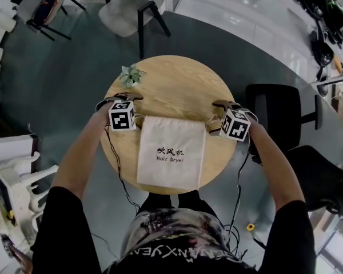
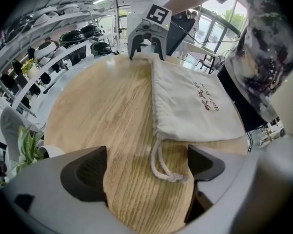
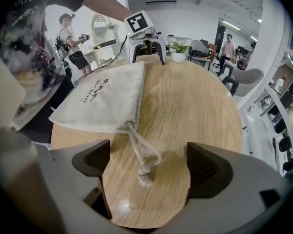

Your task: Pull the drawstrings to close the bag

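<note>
Wooden table (image 1: 177, 90), bag (image 1: 171, 153) flat, left claw (image 2: 147, 165), right claw (image 3: 147, 155) released, gripper views alone show drawstrings (image 2: 172, 177) between jaws, seemingly untouched.

An office, by its chairs (image 1: 126, 10) and long white shelving (image 2: 49, 52).

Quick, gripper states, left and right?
Left gripper: open, left drawstring between its fingers, ungripped.
Right gripper: open, right drawstring between its fingers, ungripped.

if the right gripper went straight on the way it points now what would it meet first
Most likely the knotted white cord drawstring lying between the right gripper's open jaws, then the round wooden table under it; depth is unclear.
</note>
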`<state>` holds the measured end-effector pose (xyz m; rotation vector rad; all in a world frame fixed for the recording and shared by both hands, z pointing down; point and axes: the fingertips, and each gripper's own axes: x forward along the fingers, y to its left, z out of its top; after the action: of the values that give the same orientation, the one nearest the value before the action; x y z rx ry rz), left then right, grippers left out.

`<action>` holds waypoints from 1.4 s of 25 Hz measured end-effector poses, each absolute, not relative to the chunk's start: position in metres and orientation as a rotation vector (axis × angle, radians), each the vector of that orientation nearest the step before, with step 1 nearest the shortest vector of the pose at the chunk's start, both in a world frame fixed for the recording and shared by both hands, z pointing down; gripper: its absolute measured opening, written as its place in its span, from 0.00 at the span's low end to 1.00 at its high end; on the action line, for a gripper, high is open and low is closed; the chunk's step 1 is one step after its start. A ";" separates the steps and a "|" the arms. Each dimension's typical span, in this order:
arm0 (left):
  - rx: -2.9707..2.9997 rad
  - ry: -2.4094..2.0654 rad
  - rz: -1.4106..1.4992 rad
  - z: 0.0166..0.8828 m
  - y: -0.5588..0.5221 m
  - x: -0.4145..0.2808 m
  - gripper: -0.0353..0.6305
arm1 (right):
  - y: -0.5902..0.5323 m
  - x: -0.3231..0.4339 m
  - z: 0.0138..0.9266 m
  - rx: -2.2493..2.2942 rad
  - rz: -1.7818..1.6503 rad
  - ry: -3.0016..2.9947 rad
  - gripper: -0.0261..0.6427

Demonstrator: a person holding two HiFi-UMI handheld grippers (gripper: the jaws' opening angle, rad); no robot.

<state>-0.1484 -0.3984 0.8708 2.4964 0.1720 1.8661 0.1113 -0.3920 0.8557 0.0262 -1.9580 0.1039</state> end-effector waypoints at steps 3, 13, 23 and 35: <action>2.501 0.149 1.845 0.867 -0.401 -0.148 0.84 | -0.393 0.111 0.854 0.017 0.100 -1.949 0.75; 2.521 0.099 1.786 0.859 -0.400 -0.146 0.41 | -0.393 0.106 0.847 0.011 0.051 -1.969 0.28; 2.496 0.080 1.799 0.861 -0.392 -0.146 0.10 | -0.389 0.105 0.850 0.042 0.017 -1.953 0.05; 2.504 0.002 1.752 0.859 -0.393 -0.145 0.09 | -0.391 0.106 0.848 0.139 -0.035 -1.918 0.05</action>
<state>-0.1453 -0.3933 0.8593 2.5035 0.0023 1.7520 0.1063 -0.3908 0.8484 0.1389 -1.9182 -0.0351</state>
